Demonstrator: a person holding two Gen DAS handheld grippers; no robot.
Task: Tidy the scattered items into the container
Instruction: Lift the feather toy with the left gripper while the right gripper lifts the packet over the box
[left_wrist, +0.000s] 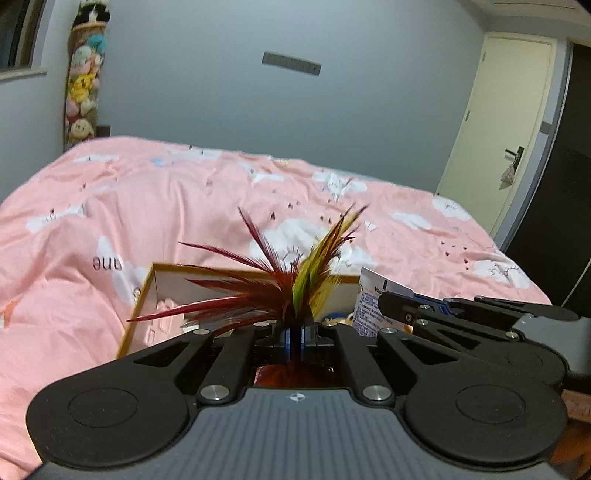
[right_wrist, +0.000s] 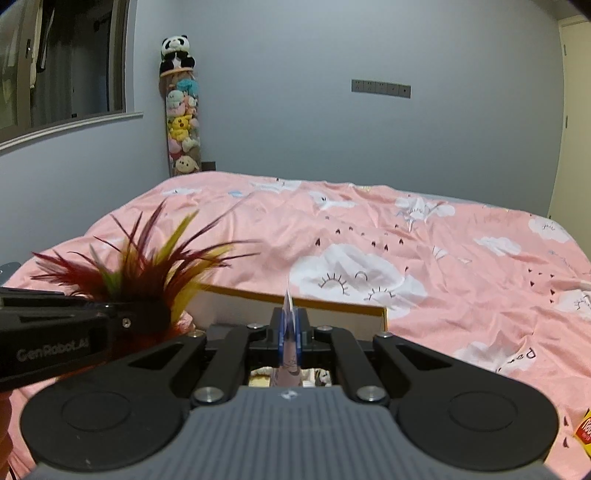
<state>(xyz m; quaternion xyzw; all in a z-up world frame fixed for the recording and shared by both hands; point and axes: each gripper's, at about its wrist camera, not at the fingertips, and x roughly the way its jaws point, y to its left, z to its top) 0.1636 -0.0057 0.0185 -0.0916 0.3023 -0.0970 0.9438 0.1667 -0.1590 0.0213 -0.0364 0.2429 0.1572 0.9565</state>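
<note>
The left fingers (left_wrist: 295, 332) are pressed together on a feather toy (left_wrist: 291, 284), its red and yellow-green plumes fanning up and out above the tips. The right fingers (right_wrist: 291, 328) pinch a thin packet (right_wrist: 290, 332), seen edge-on in the right view as a narrow blue and white sliver standing between them. The left view shows that packet's flat face (left_wrist: 369, 306), white with blue print, held by the right gripper (left_wrist: 402, 306) beside the left one. The right view in turn shows the left gripper (right_wrist: 125, 317) from the side, with the feathers (right_wrist: 147, 266) spraying above it.

Both grippers hover just over a shallow box (left_wrist: 147, 295) with a tan rim, which lies on the bed (left_wrist: 147, 206) under a pink cloud-print cover. Only the left view looks into the box: something pale lies inside (left_wrist: 162, 314), too blurred to name. The right view shows just its far wall (right_wrist: 332, 314). A yellow and red pack (right_wrist: 585, 430) lies on the cover at the lower right edge, seen in the right view alone.
</note>
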